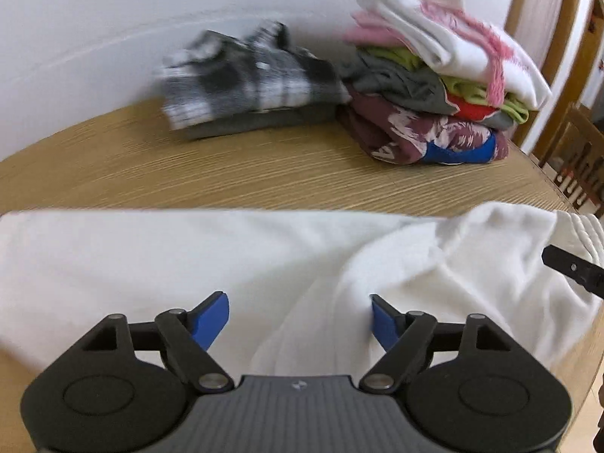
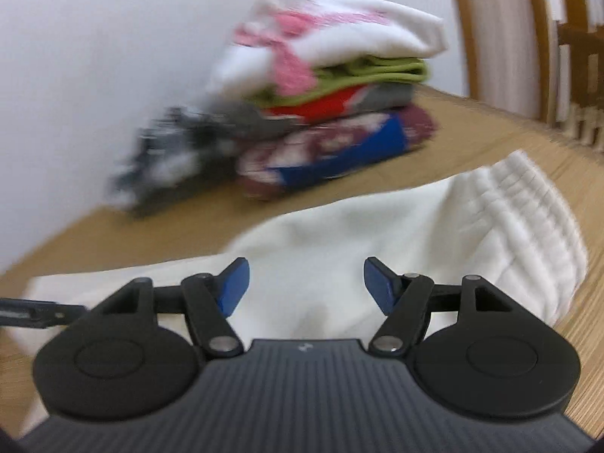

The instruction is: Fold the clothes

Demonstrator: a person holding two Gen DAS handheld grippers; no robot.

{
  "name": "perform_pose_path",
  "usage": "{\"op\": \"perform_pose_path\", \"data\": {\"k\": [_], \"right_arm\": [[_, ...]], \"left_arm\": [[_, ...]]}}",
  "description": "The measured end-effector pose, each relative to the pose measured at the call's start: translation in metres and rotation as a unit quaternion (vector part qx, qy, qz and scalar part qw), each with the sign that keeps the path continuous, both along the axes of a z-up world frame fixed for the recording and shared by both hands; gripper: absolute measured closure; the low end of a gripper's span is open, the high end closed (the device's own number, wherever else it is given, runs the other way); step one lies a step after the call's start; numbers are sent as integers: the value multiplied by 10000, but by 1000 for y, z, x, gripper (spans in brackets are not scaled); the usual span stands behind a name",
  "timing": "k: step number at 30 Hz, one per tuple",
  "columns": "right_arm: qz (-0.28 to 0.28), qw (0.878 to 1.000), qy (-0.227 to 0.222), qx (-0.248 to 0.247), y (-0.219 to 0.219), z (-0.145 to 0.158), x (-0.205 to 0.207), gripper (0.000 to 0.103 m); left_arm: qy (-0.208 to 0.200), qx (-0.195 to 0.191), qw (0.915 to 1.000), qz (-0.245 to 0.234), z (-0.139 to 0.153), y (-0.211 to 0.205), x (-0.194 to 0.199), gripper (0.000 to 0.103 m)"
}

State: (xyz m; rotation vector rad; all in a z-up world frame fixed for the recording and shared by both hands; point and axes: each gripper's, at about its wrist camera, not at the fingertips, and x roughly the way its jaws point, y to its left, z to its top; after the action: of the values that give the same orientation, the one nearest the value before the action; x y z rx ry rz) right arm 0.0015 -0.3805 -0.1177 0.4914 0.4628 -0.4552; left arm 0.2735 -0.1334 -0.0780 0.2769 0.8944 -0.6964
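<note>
I have a white garment (image 1: 234,264) lying flat along the near edge of the wooden table (image 1: 264,166), directly under both grippers. Its long axis runs across my left wrist view from left to right, and the ribbed, gathered end (image 2: 521,204) points toward the right side of the table. The cloth is smooth on the left and wrinkled toward that ribbed end.

My left gripper (image 1: 300,319) is spread wide with the blue pads (image 1: 211,319) apart; white cloth shows in the gap below, but the pads are not pressing on it. My right gripper (image 2: 305,287) is likewise spread, with nothing pinched between its pads (image 2: 234,287), and it hangs over the same garment near the ribbed end. 1 black finger of the right gripper reaches into the left wrist view at the right edge.

At the far side, against the white wall (image 1: 94,37), sit 2 piles: a grey and white checked stack (image 1: 245,83), blurred, and just beside it a taller stack (image 1: 434,87) with maroon patterned cloth at the bottom and a white and pink piece on top. The maroon piece carries pale markings, but I cannot read any writing.
</note>
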Motion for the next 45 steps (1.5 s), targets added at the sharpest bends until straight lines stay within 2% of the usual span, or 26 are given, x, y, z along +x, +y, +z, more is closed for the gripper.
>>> {"op": "perform_pose_path", "data": {"k": [4, 9, 12, 16, 17, 18, 20, 22, 24, 26, 29, 32, 34, 36, 37, 39, 41, 43, 45], "right_arm": [[1004, 9937, -88, 498, 49, -11, -19, 33], [2055, 9721, 44, 1132, 113, -35, -14, 33], [2190, 9653, 177, 1409, 135, -47, 5, 33], [2220, 9636, 128, 1486, 162, -52, 29, 32], [2173, 9648, 112, 1477, 170, -53, 34, 39], [2107, 9669, 121, 1435, 178, -54, 38, 63], [1994, 9713, 218, 1280, 196, -52, 47, 93], [1841, 9762, 60, 1143, 211, -37, 58, 93], [1860, 9766, -265, 1049, 223, -10, 70, 93], [2003, 9764, -470, 657, 236, 21, 92, 93], [2176, 9738, -648, 144, 247, 58, 134, 93], [2334, 9699, -674, 146, 239, 75, 188, 92], [2350, 9695, -518, 462, 224, 69, 230, 92], [2131, 9721, -213, 953, 207, 48, 278, 89], [1945, 9734, 6, 1215, 200, 33, 300, 86], [1461, 9728, 627, 1683, 190, -1, 339, 75], [1070, 9697, 1086, 1908, 189, -26, 362, 75], [862, 9749, 968, 1808, 197, -24, 361, 74], [820, 9821, 656, 1562, 206, -9, 345, 68]], "left_arm": [[-215, 248, 9989, 333, 17, 36, -41, 19], [-371, 453, 9967, 564, 25, 65, -48, 19], [-384, 442, 9965, 596, 26, 84, -44, 19], [-415, 436, 9970, 485, 20, 111, -28, 19], [-448, 455, 9970, 430, 18, 118, -21, 19], [-496, 488, 9970, 354, 15, 125, -14, 19], [-635, 546, 9963, 167, 8, 139, 5, 19], [-801, 599, 9950, -29, 2, 150, 29, 19], [-1004, 656, 9925, -257, -6, 159, 55, 19], [-1208, 737, 9888, -481, -17, 165, 82, 19], [-1269, 896, 9862, -567, -33, 170, 119, 19], [-1221, 864, 9867, -637, -41, 178, 144, 19], [-1136, 756, 9885, -652, -44, 184, 156, 19], [-1027, 679, 9902, -665, -49, 187, 167, 19], [-974, 656, 9908, -680, -51, 188, 171, 19], [-935, 691, 9904, -745, -57, 186, 177, 19], [-968, 738, 9891, -834, -60, 185, 180, 19], [-1061, 727, 9870, -964, -60, 185, 179, 19], [-1126, 673, 9856, -1065, -58, 186, 179, 19]]}}
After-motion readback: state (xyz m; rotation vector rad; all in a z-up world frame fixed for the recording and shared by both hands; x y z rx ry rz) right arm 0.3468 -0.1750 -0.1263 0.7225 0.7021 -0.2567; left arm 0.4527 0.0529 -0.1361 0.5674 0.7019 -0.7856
